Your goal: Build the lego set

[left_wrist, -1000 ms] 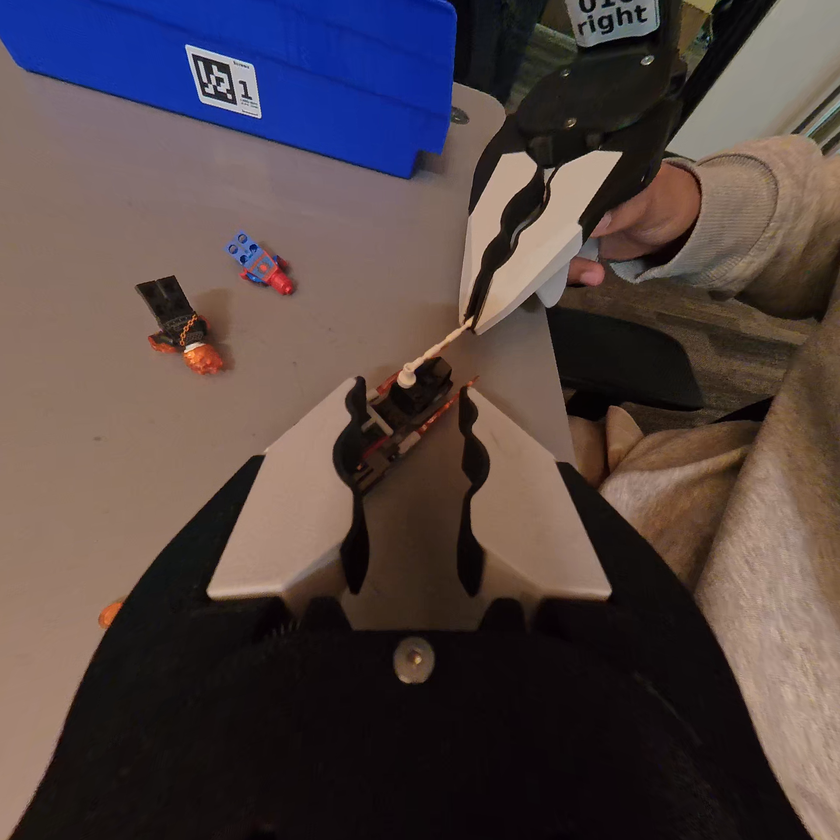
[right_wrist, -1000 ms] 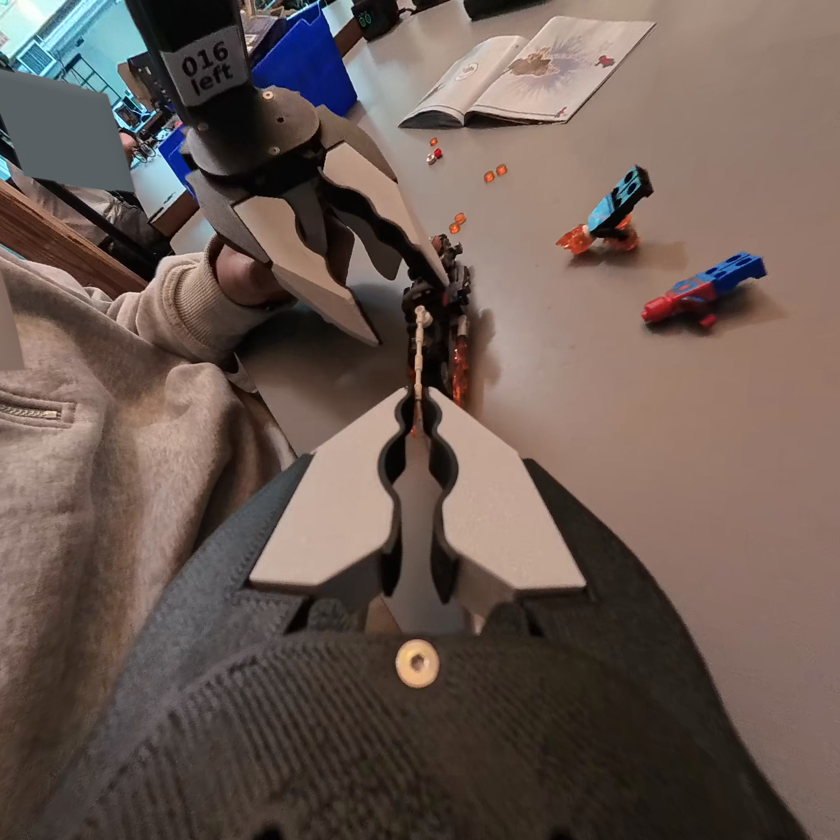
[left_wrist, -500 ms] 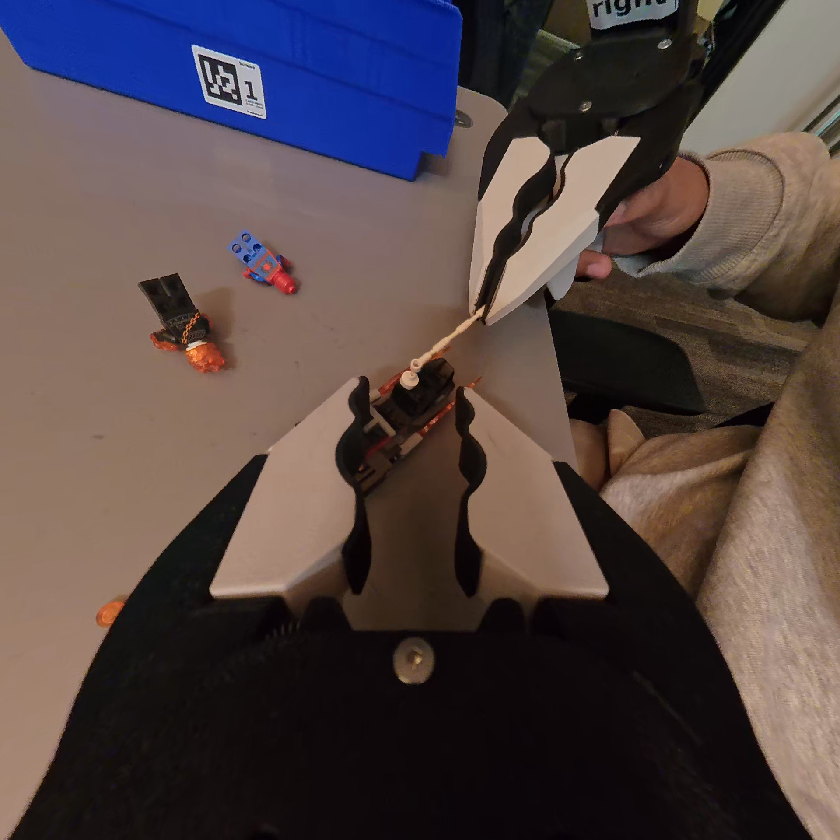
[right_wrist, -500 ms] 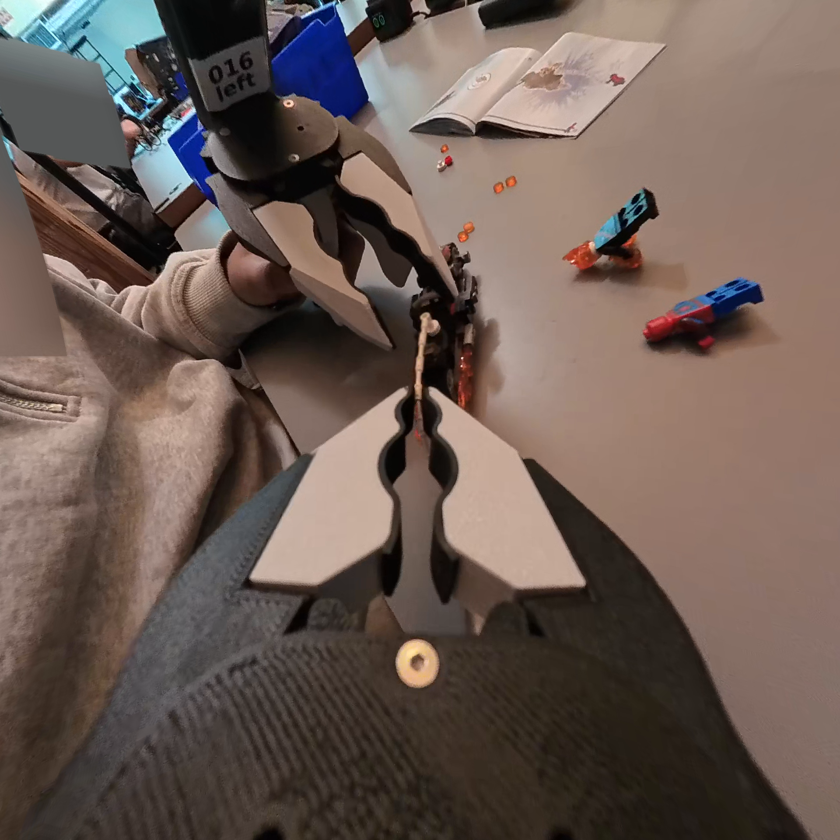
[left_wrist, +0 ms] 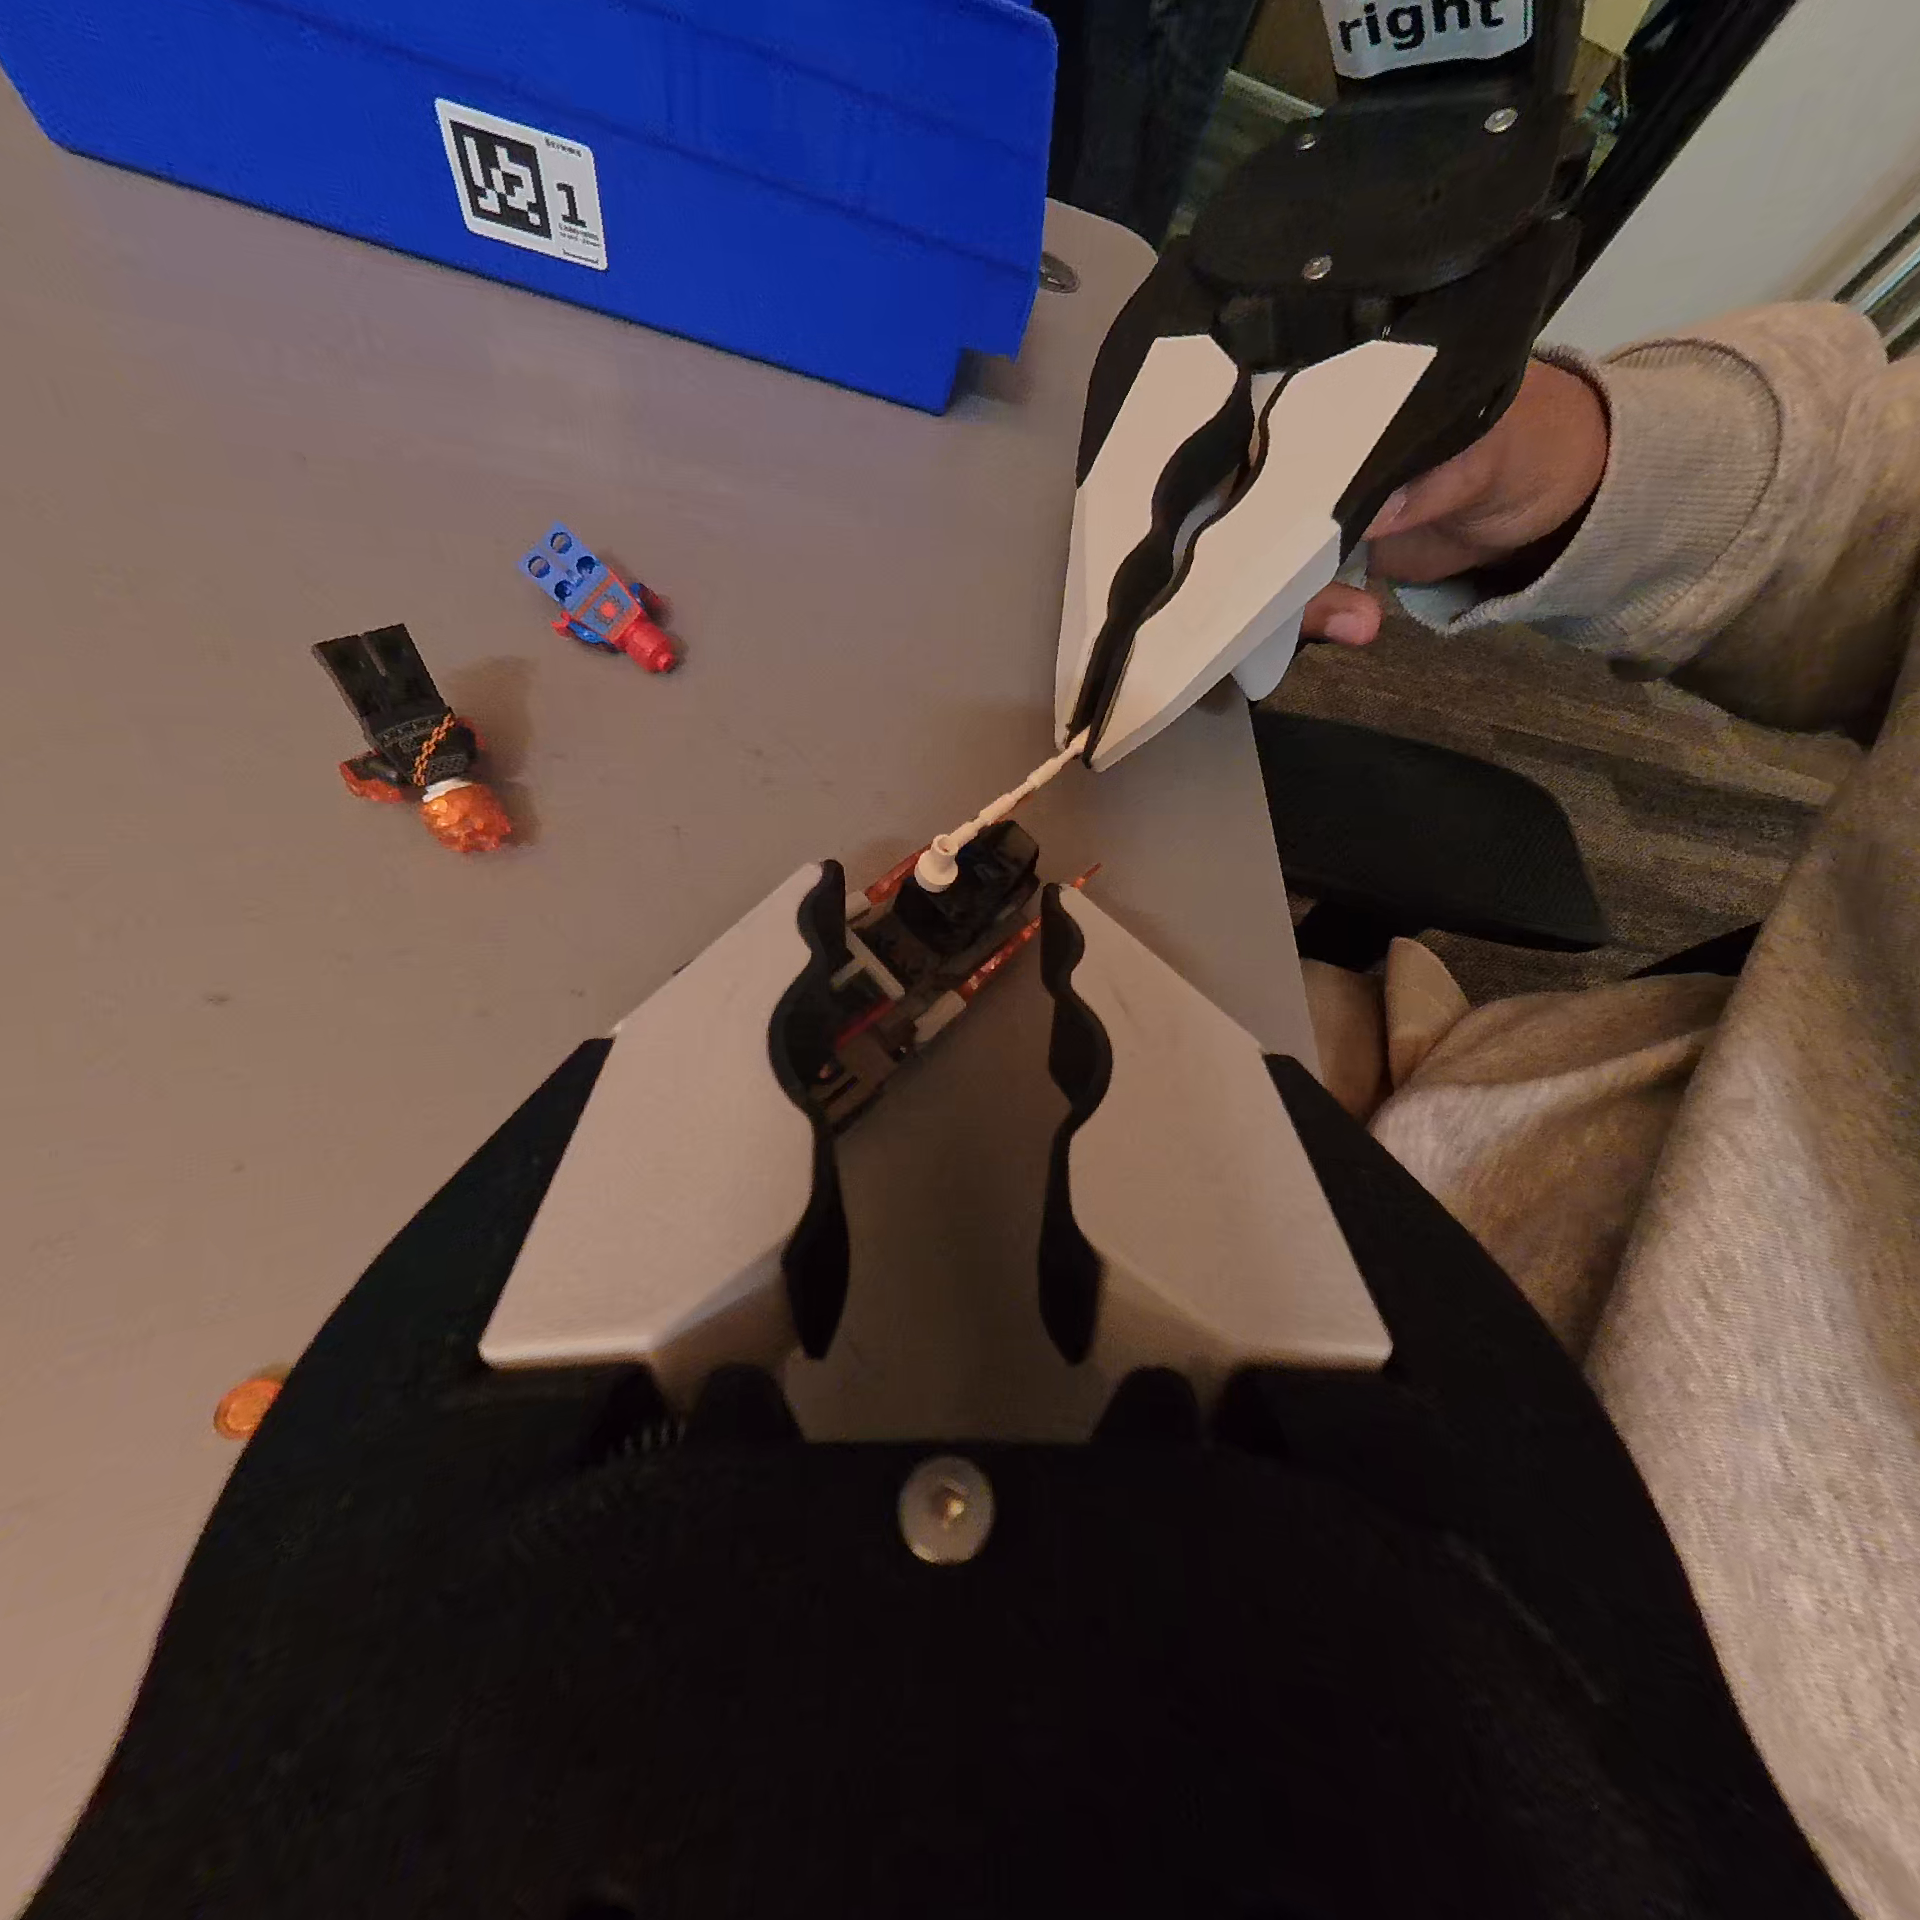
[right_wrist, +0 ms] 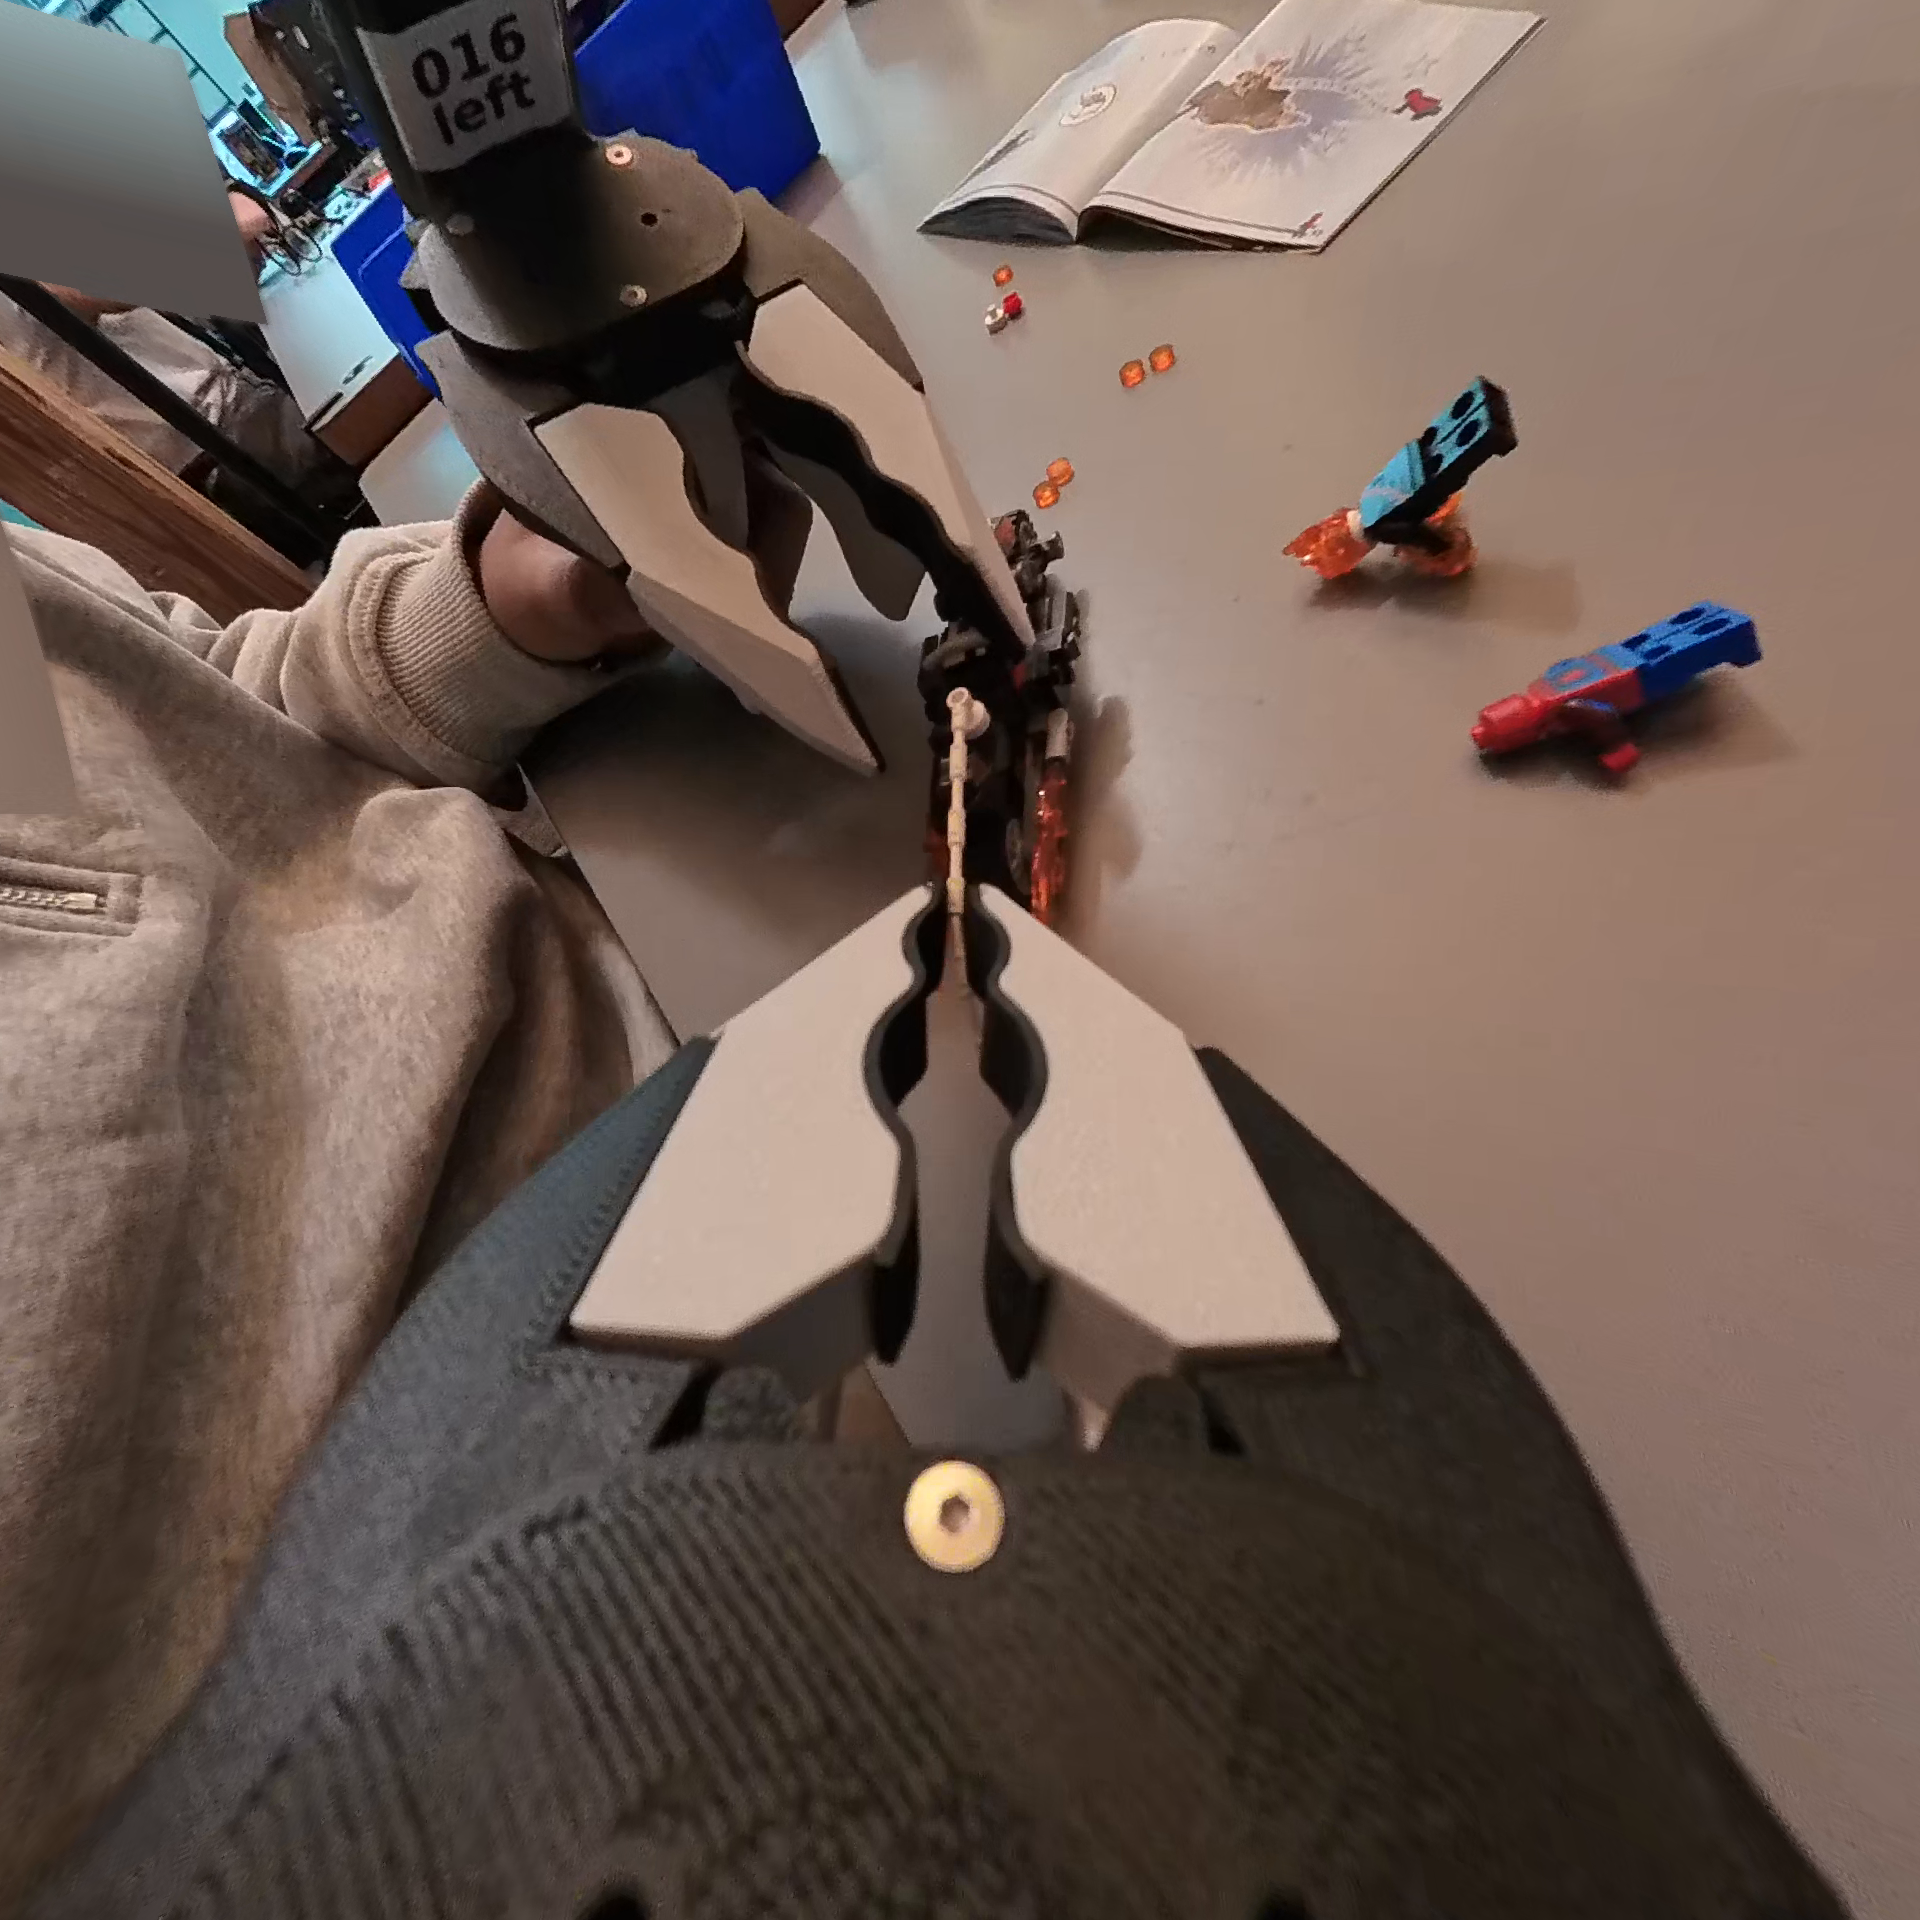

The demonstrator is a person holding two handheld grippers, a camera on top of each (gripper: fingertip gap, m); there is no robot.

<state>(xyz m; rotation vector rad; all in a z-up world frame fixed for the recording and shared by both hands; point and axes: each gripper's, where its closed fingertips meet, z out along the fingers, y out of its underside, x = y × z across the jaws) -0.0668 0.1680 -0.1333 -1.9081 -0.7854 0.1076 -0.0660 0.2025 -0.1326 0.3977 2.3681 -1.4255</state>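
A black and red lego vehicle (left_wrist: 935,956) with orange flame parts lies on the grey table near its right edge. My left gripper (left_wrist: 935,883) is open around it, with the left finger touching the model. It also shows in the right wrist view (right_wrist: 945,696), with the model (right_wrist: 1039,665) below its fingers. My right gripper (right_wrist: 954,896) is shut on a thin white rod (right_wrist: 958,779). The rod's studded far end rests on the model's black top. In the left wrist view the right gripper (left_wrist: 1081,743) holds the rod (left_wrist: 997,805) from the upper right.
A black minifigure with an orange flame head (left_wrist: 416,727) and a blue and red minifigure (left_wrist: 603,603) lie to the left. A blue bin (left_wrist: 727,156) stands at the back. An open booklet (right_wrist: 1226,135) and loose orange studs (right_wrist: 1143,369) lie farther off. The table edge (left_wrist: 1268,831) is close. Spacing between my two grippers at the tips: around 5 cm.
The right gripper has tilted and risen slightly, still holding the white rod with its end on the model. The left gripper and the model have barely moved.
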